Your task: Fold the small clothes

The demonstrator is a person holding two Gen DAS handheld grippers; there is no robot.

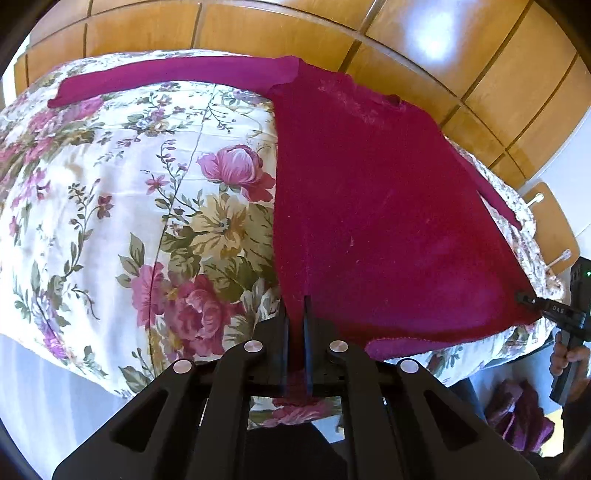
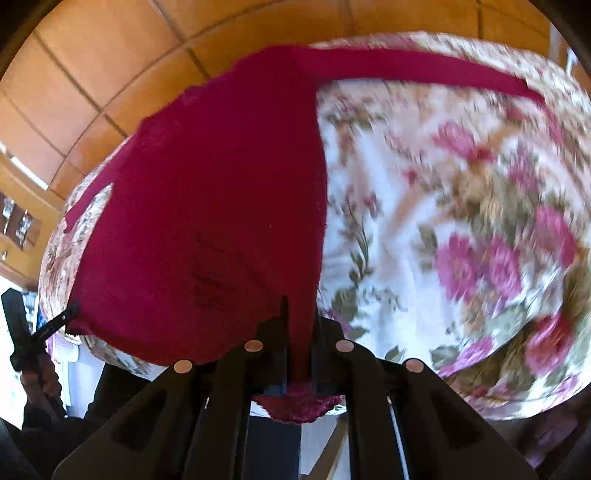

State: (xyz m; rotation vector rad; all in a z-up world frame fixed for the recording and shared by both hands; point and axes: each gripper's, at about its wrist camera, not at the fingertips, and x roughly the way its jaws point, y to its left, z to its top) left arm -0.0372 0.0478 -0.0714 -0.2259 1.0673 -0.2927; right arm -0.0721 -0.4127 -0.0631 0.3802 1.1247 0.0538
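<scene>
A magenta long-sleeved sweater (image 1: 369,206) lies flat on a floral bedspread (image 1: 129,206), its sleeves spread out to both sides. My left gripper (image 1: 296,306) is shut on the left corner of the sweater's bottom hem, and fabric runs down between its fingers. In the left wrist view, my right gripper (image 1: 524,297) pinches the hem's other corner. The right wrist view is somewhat blurred. It shows the right gripper (image 2: 299,306) shut on the hem of the sweater (image 2: 221,184), with the scalloped edge hanging below the fingers. The left gripper (image 2: 72,310) bites the far corner there.
Wooden panels (image 1: 258,33) rise behind the bed. A pile of purple clothes (image 1: 517,417) lies low at the right, beside the person's hand (image 1: 569,354) on the right gripper's handle. A wooden board with white hooks (image 1: 554,229) stands past the bed's right side.
</scene>
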